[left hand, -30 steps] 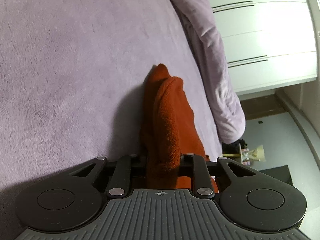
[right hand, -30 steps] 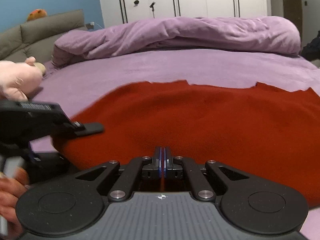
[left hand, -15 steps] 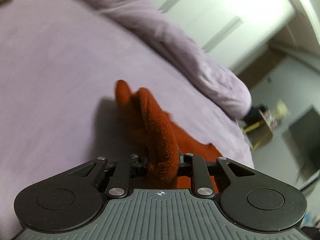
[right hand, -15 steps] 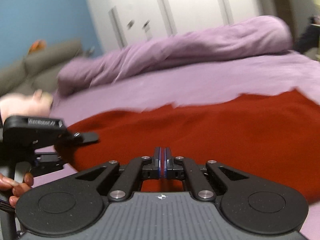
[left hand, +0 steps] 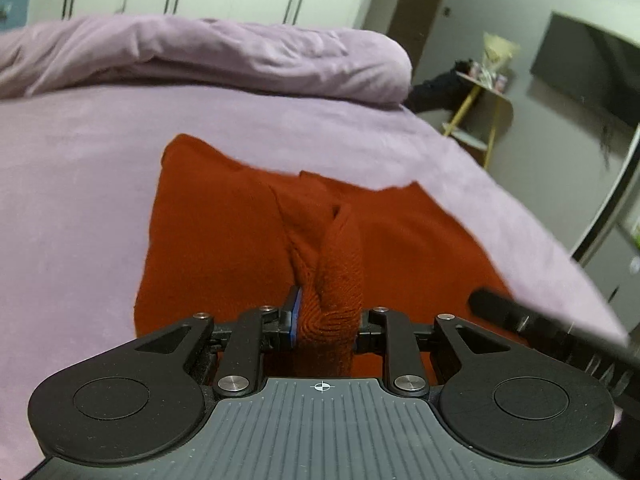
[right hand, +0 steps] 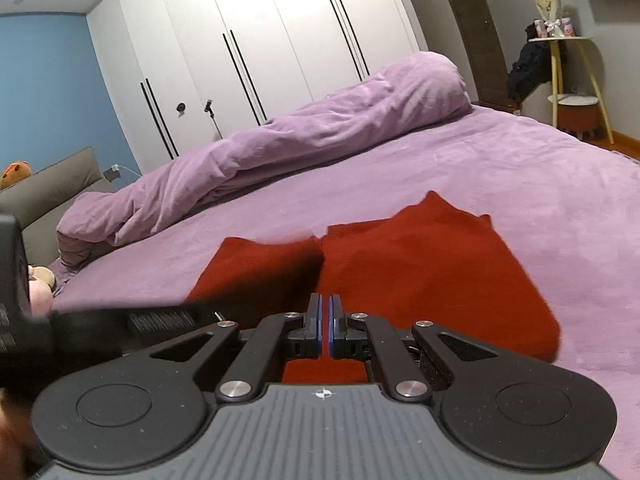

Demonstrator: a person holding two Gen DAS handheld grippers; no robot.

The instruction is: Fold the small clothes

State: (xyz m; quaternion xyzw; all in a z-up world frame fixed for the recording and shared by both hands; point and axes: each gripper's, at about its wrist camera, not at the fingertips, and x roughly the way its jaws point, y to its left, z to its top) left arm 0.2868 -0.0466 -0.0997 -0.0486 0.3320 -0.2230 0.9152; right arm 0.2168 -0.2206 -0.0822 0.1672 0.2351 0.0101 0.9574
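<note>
Left tongs [left hand: 326, 314] clamped on bunched cloth [left hand: 240, 240]; right tongs [right hand: 325, 324] nearly closed, seemingly empty above it. Risk ahead: thick bunch slipping, fold skewing.

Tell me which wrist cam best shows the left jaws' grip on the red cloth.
Left wrist view. The left gripper is shut on a bunched ridge of the red cloth, seen head-on between the jaws. The right wrist view shows only a blurred dark gripper body at its left edge, and the grip point is hidden.

Red knit garment [right hand: 420, 264], folded, edge bunched upward
</note>
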